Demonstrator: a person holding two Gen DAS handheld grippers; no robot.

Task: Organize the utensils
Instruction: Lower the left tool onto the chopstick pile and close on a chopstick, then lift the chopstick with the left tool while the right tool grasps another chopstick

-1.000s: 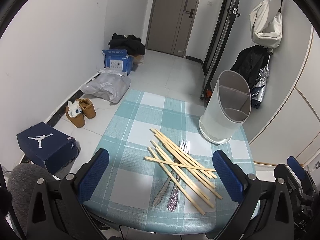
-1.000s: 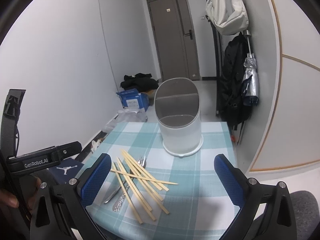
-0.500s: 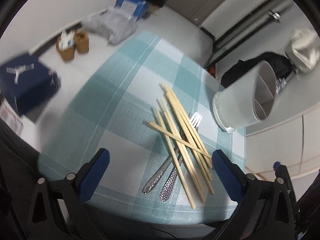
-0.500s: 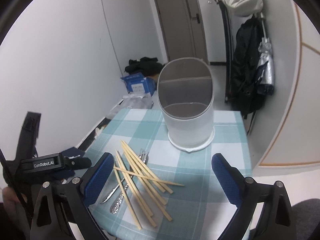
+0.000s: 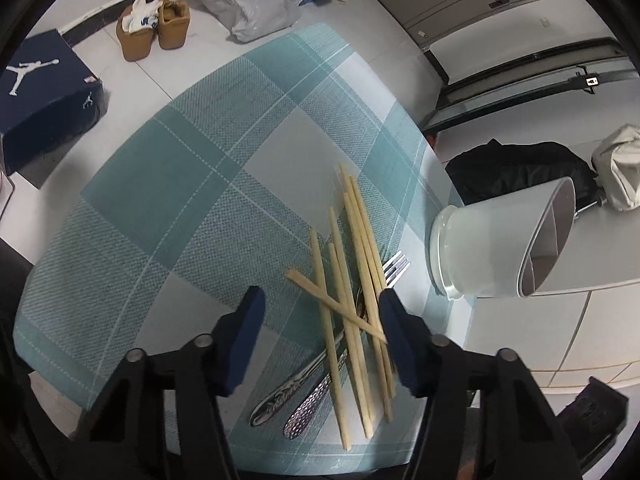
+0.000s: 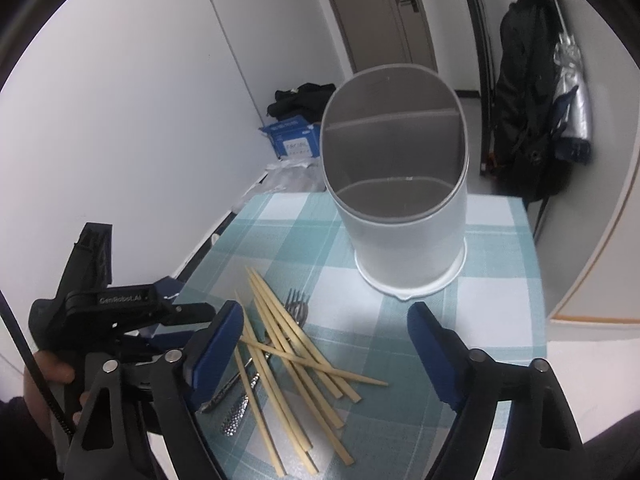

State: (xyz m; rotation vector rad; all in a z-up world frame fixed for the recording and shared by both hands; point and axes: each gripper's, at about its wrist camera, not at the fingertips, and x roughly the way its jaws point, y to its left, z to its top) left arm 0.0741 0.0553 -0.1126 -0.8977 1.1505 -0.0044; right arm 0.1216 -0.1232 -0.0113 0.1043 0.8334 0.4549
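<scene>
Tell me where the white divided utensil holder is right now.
The white divided utensil holder stands upright at the far end of the teal checked tablecloth, beyond and right of the wooden chopsticks in the right wrist view.

Fork [image 5: 394, 267] shafts under the chopsticks [image 5: 352, 280], perhaps two forks; holder [image 5: 500, 248] interior mostly hidden.

Chopsticks [image 6: 296, 360] lie across forks [image 6: 298, 306] before holder [image 6: 404, 236].

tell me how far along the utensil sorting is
Nothing is sorted yet: the holder stands empty. The chopsticks and forks lie piled on the table. The left gripper, jaws just closing, straddles the pile without gripping; the right gripper hovers open. All remains.
</scene>
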